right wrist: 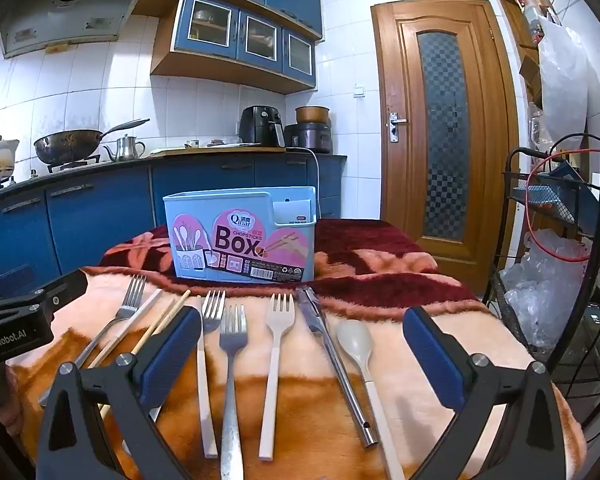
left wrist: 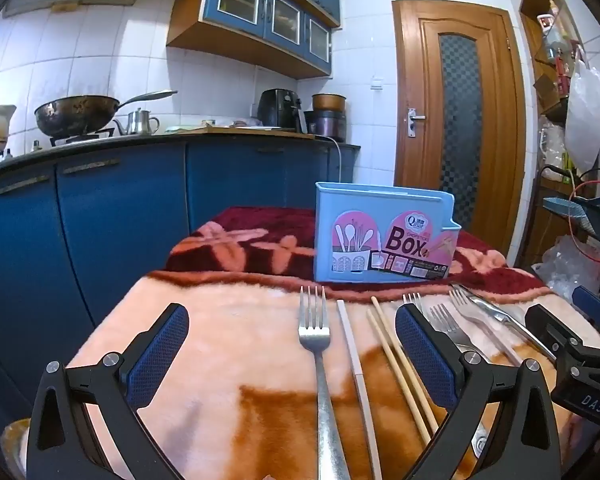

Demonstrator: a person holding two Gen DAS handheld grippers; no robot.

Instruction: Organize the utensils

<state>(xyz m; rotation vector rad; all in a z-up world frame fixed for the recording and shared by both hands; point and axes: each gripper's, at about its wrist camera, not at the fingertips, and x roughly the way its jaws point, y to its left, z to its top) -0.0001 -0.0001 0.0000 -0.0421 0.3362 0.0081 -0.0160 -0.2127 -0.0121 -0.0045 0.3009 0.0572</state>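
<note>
A light blue utensil box (left wrist: 384, 236) with a pink "Box" label stands upright at the back of the blanket-covered table; it also shows in the right wrist view (right wrist: 242, 236). Utensils lie in a row in front of it. My left gripper (left wrist: 292, 356) is open above a steel fork (left wrist: 320, 360), a white chopstick (left wrist: 354, 364) and wooden chopsticks (left wrist: 400, 368). My right gripper (right wrist: 302, 356) is open above several forks (right wrist: 232, 344), a white-handled fork (right wrist: 276, 352), a steel knife (right wrist: 332, 352) and a white spoon (right wrist: 360, 348).
The table carries a pink, orange and dark red fleece blanket (right wrist: 380, 280). A blue kitchen counter (left wrist: 120, 200) stands behind to the left, a wooden door (right wrist: 440, 128) behind. A wire rack (right wrist: 560, 240) with cables and plastic bags stands right of the table.
</note>
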